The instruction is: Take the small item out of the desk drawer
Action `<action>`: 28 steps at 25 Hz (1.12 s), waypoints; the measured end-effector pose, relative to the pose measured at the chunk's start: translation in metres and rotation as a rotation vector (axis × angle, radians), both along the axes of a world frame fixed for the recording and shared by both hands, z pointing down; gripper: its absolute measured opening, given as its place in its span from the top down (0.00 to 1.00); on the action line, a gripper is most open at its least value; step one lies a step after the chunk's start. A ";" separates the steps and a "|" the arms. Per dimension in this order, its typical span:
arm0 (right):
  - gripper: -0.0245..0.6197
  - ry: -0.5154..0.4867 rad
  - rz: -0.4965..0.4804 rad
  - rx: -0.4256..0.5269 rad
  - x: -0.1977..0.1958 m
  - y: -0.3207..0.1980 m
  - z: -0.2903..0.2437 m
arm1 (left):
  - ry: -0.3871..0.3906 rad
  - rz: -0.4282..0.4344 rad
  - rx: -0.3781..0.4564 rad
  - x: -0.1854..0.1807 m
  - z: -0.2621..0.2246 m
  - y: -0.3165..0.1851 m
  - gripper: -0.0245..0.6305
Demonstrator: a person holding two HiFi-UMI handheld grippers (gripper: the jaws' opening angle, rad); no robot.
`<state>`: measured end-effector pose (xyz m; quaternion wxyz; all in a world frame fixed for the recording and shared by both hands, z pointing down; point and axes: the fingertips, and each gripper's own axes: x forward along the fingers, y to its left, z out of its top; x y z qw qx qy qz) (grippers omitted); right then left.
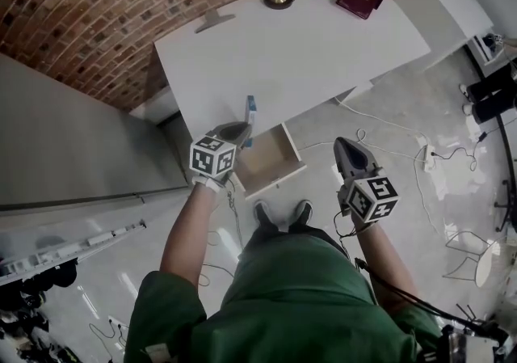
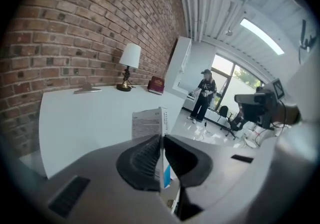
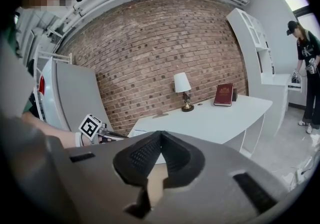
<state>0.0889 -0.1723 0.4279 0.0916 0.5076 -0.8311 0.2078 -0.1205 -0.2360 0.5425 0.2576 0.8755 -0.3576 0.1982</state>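
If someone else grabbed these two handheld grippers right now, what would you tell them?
Left gripper: shut on the small flat white-and-blue box, held upright by the white desk's front edge.
Right gripper: shut, empty, off to the side.
Wood-lined desk drawer: open, looks empty.
Done: box is out.
Left: probably set it down on the desk.

Bright, even daylight; fisheye views bend and darken toward blurred edges.
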 end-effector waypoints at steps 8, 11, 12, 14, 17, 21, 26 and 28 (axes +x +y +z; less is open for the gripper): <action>0.96 0.006 0.035 -0.029 0.000 -0.001 0.003 | 0.266 -0.242 -0.122 -0.053 0.019 -0.047 0.92; 0.96 0.007 0.046 -0.037 -0.001 -0.001 0.005 | 0.281 -0.256 -0.146 -0.062 0.027 -0.053 0.92; 0.96 0.008 0.048 -0.038 -0.002 -0.001 0.006 | 0.291 -0.260 -0.156 -0.064 0.029 -0.054 0.92; 0.96 0.007 0.050 -0.040 -0.005 -0.001 0.007 | 0.354 -0.265 -0.188 -0.064 0.032 -0.054 0.92; 0.96 0.001 0.047 -0.041 -0.011 0.000 0.008 | 0.439 -0.299 -0.218 -0.070 0.035 -0.055 0.92; 0.96 -0.011 0.038 -0.049 -0.016 0.002 0.011 | 0.540 -0.354 -0.237 -0.082 0.037 -0.057 0.92; 0.96 0.005 0.034 -0.066 -0.017 0.006 0.018 | 0.618 -0.441 -0.255 -0.107 0.045 -0.054 0.92; 0.96 -0.003 0.032 -0.078 -0.018 0.008 0.021 | 0.640 -0.475 -0.266 -0.117 0.050 -0.050 0.92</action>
